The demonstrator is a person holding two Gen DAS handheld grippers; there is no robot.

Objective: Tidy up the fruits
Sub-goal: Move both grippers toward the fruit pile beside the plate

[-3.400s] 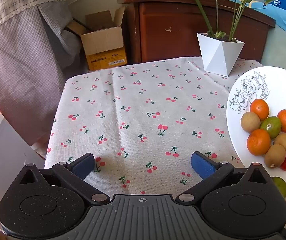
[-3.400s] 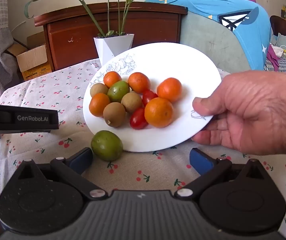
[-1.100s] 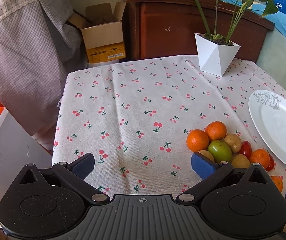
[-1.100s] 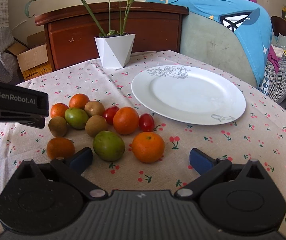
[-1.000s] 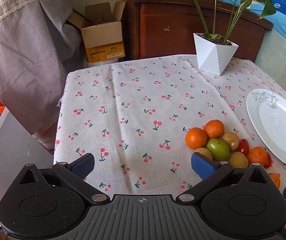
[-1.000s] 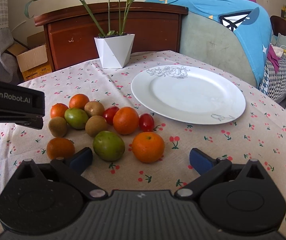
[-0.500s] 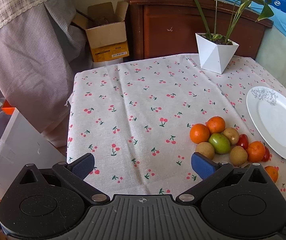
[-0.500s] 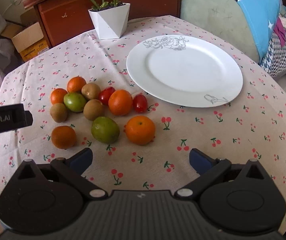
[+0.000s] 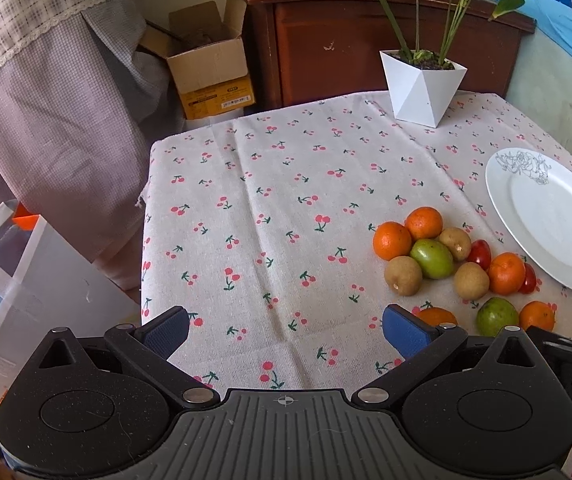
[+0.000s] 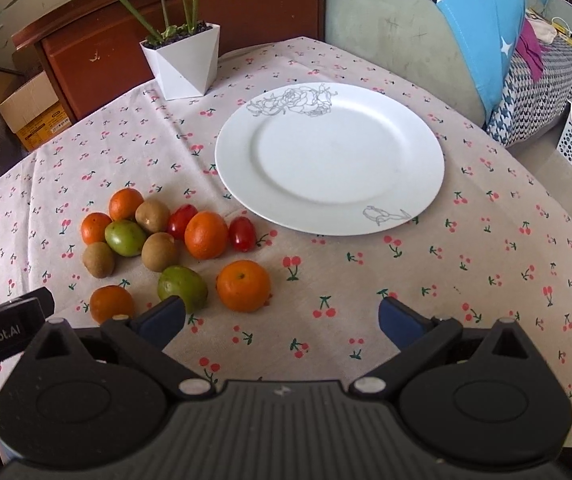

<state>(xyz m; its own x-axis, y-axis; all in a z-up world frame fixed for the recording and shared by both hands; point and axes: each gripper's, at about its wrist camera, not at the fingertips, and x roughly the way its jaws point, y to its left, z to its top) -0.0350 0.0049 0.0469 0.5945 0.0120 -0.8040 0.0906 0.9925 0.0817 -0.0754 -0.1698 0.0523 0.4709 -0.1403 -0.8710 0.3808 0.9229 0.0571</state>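
1. Now higher and pulled back versus half a second ago: both wrist views take in more of the cherry-print tablecloth [image 10: 485, 240], fruit looks smaller.
2. Versus 3.4 s ago: fruit off the white plate [image 10: 329, 160], dumped in a loose pile on the cloth just left of it; plate empty, flat on the table; the hand that held it gone from view.
3. Means sorting starts from zero, probably fruit by fruit back onto the plate.
4. Left gripper [image 9: 286, 330] spread wide, empty, over bare cloth left of the pile.
5. Right gripper [image 10: 282, 316] also spread wide, empty, nearest the lone front orange [image 10: 244, 286] and the front green fruit [image 10: 182, 287].
6. Pile: oranges, brown kiwis, green fruits, two cherry tomatoes, mostly touching; far orange [image 10: 126, 204] at the back.
7. Orientation: right cherry tomato [image 10: 242, 234] oblong, long axis roughly toward the plate; left cherry tomato [image 10: 182, 221] partly hidden, axis hard to tell; front green fruit slightly oval, axis left-right; oranges round, no axis.
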